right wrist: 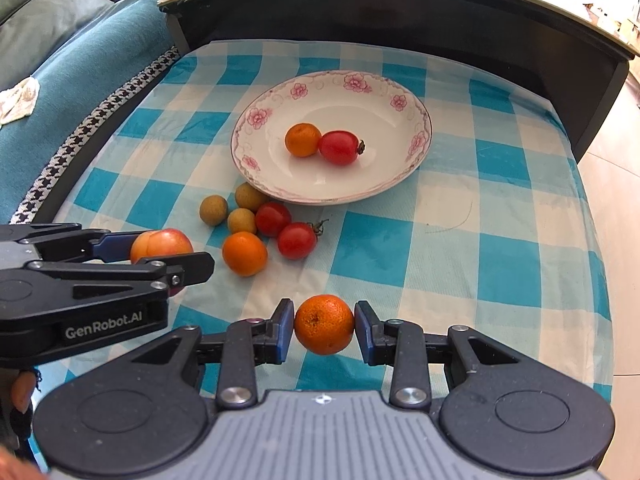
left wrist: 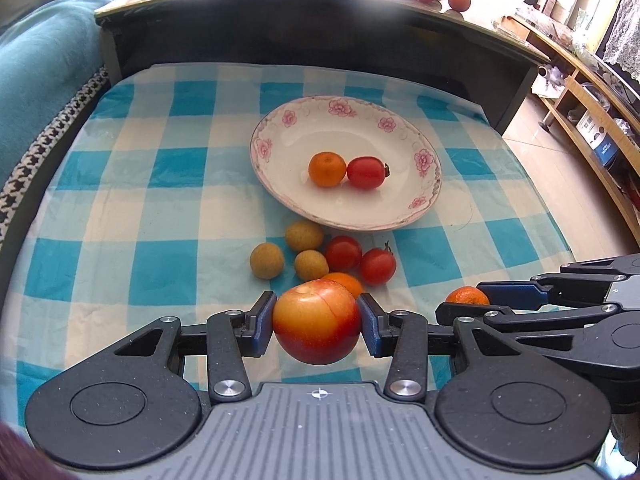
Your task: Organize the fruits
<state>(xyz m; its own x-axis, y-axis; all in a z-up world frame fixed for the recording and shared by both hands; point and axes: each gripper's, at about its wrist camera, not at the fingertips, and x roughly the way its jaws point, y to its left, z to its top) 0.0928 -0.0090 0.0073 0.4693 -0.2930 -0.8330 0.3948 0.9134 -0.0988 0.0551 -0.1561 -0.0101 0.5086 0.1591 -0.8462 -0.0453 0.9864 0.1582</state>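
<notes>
My left gripper is shut on a red-yellow apple, held just above the checked cloth. My right gripper is shut on a small orange tangerine; it also shows in the left wrist view. The white floral plate lies ahead and holds one tangerine and one cherry tomato. In front of the plate lie three tan longans, two cherry tomatoes and another tangerine.
A blue-and-white checked cloth covers the low table. A dark, higher table with more fruit on top stands behind. A teal sofa is at the left. Wooden shelves and tiled floor are at the right.
</notes>
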